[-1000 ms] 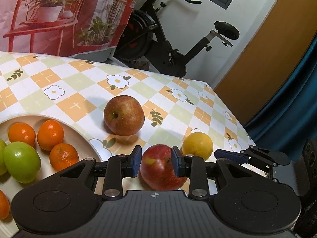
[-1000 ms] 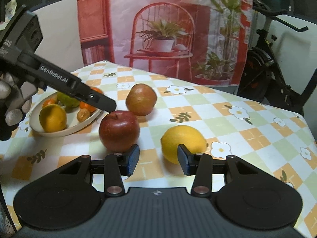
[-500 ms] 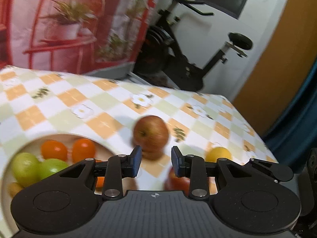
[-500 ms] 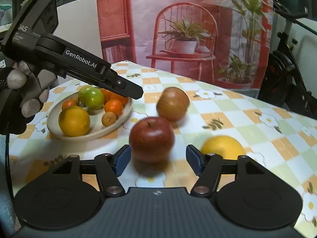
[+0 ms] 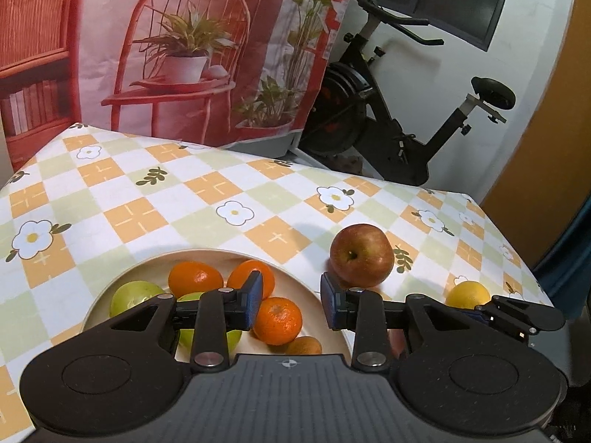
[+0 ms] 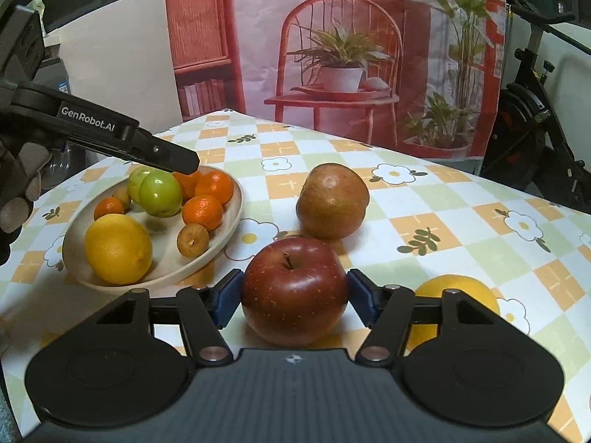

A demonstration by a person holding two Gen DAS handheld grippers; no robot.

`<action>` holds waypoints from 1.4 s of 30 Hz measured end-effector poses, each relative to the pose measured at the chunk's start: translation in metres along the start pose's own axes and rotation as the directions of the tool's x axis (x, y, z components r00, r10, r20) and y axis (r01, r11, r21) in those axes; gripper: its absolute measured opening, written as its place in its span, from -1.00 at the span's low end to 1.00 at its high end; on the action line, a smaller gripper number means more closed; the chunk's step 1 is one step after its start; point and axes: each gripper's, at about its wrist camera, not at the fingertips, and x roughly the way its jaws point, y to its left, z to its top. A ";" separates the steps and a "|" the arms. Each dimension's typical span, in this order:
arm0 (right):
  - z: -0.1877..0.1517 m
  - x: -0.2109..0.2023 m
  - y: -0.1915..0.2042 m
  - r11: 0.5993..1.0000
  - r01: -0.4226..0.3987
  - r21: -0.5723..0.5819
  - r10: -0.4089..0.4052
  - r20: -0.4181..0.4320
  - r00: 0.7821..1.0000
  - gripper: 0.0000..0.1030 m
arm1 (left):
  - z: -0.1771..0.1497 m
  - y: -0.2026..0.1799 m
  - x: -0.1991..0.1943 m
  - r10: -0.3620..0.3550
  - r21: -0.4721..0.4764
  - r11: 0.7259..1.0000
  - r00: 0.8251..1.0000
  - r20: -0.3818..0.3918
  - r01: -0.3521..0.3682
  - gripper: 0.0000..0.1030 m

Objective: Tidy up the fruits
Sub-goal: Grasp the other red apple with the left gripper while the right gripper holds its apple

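L wrist view: our left gripper (image 5: 291, 301) hangs over the plate (image 5: 328, 326) lower centre, jaws opening, nothing btwn. R wrist view: our right gripper (image 6: 294, 297) brackets the red apple (image 6: 294, 289) bottom centre; jaws apart w/ pads at its sides, contact unclear.

A printed chair backdrop (image 5: 177, 55), exercise bike (image 5: 388, 118), perhaps an orange door (image 5: 546, 147).

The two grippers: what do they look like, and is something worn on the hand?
Each gripper, left and right, has a black ribbed body, two round black lobes, black link arms with silver pivots, and blue pads. The left one bears white lettering "GenRobot.AI" on its side. The hand wears a dark glove with pale fingertips.
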 end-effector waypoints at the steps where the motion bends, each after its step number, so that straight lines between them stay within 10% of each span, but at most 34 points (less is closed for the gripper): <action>1: 0.000 0.000 0.000 1.000 0.000 0.000 0.000 -0.001 1.000 0.24 | 0.001 -0.002 0.000 -0.001 0.002 1.000 1.000 0.002 0.001 -0.22; 22: 0.004 -0.067 -0.028 0.991 0.043 0.128 -0.062 0.149 0.987 0.22 | 0.021 -0.060 0.049 -0.014 0.107 0.994 1.000 -0.011 0.015 0.34; 42: -0.002 -0.101 -0.049 0.972 0.075 0.225 -0.119 0.191 0.974 0.22 | 0.024 -0.066 0.101 0.013 0.159 0.987 0.996 -0.090 0.001 0.30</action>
